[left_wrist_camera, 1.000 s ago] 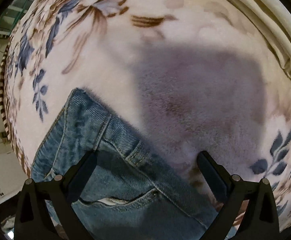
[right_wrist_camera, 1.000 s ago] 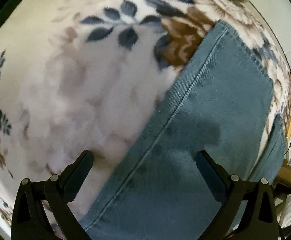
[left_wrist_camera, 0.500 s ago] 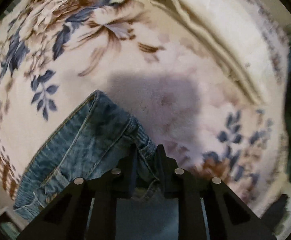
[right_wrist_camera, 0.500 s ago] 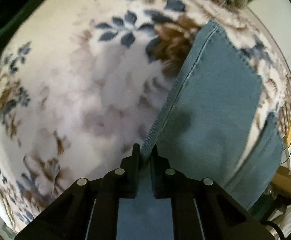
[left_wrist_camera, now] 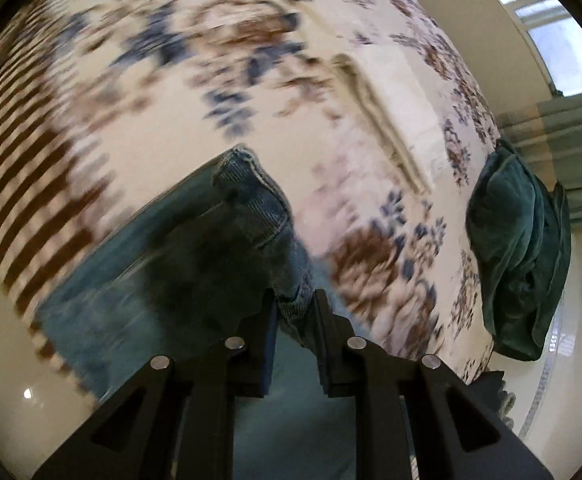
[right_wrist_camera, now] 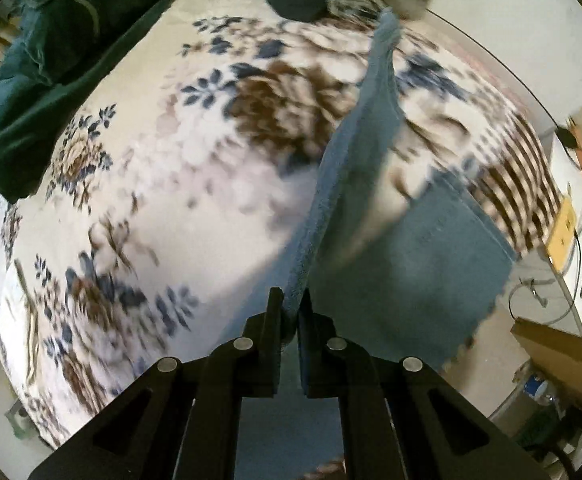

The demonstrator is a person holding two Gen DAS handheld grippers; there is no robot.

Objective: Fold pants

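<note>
Soft, heavy denim pants droop above the floral blanket; left tongs pinch the waistband, right tongs pinch a leg edge.

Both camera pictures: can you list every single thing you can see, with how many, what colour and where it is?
jeans: one pair, blue denim, lifted off the blanket, pinched at two spots.
blanket: one, cream with blue and brown flowers and brown stripes at one edge, spread under the jeans.
dark green cloth: one bundle, at the blanket's edge.
cream cloth: one, lying on the blanket past the jeans.
cardboard box: one, brown, on the floor, right wrist view.
window: one, bright, top right of the left wrist view.
left gripper: one, black, shut on the jeans.
right gripper: one, black, shut on the jeans.
</note>
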